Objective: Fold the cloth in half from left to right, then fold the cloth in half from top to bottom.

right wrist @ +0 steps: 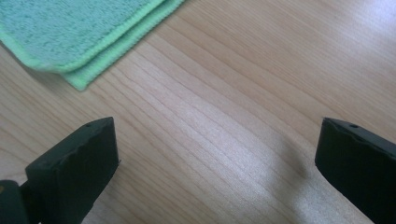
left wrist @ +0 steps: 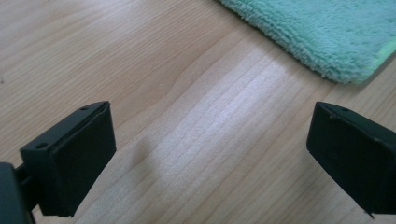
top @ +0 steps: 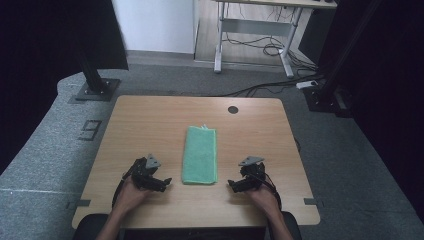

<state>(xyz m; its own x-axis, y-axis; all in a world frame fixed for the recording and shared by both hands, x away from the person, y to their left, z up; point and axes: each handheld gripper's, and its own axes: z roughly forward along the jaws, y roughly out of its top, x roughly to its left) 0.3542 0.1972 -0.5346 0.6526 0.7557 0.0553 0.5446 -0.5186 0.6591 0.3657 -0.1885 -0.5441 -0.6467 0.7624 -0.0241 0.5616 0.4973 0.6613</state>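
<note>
Bare tabletop (top: 150, 120) lies open all round. The folded green towel (top: 200, 155) alone sits mid-table, between both hands.

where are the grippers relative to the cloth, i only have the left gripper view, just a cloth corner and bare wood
Observer: The folded green cloth lies mid-table; the left gripper and right gripper flank its near end.
Operator: right one holding anything
Observer: No, the right gripper view shows its jaws wide apart over bare table.
Operator: cloth folded neatly
Observer: That view shows two stacked layers at its corner, edges nearly aligned.
</note>
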